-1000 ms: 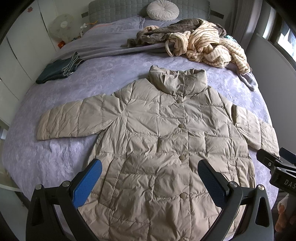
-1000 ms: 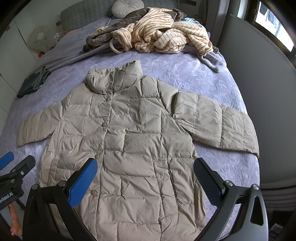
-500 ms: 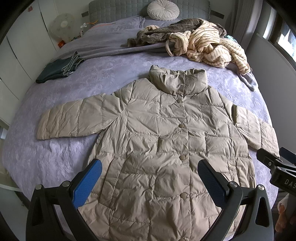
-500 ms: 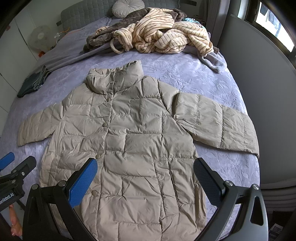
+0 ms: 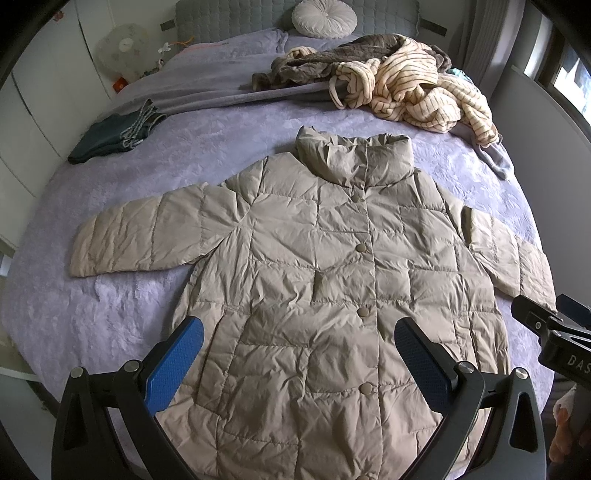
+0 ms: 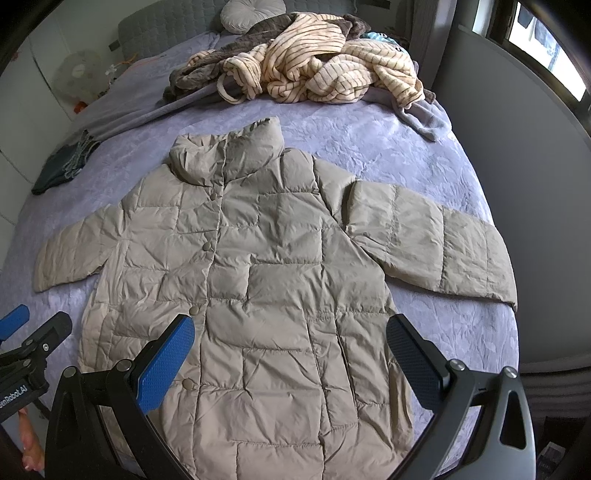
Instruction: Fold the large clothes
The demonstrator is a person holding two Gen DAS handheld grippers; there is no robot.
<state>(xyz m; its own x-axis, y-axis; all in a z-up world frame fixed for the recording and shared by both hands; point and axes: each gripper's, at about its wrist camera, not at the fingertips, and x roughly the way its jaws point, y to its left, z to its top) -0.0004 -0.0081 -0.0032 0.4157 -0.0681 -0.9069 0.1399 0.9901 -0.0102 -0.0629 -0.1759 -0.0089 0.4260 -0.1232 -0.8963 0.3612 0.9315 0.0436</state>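
Note:
A beige quilted puffer coat [image 5: 332, 266] [image 6: 258, 266] lies spread flat, front up and buttoned, on the purple bed, both sleeves stretched out sideways. My left gripper [image 5: 299, 332] hovers open above the coat's lower hem, holding nothing. My right gripper [image 6: 290, 330] also hangs open over the lower half of the coat, nothing between its fingers. Each gripper shows at the edge of the other's view: the right gripper's body [image 5: 554, 332], the left gripper's body [image 6: 29, 343].
The purple bedspread [image 5: 110, 295] [image 6: 424, 155] surrounds the coat. A heap of striped cream and brown clothes [image 5: 399, 85] [image 6: 314, 70] lies near the headboard. A folded dark green garment [image 5: 114, 134] sits far left. A round cushion [image 5: 323, 18] and a grey wall panel [image 6: 517, 184] bound the bed.
Both views drift very slightly; the coat and both open grippers stay as they were.

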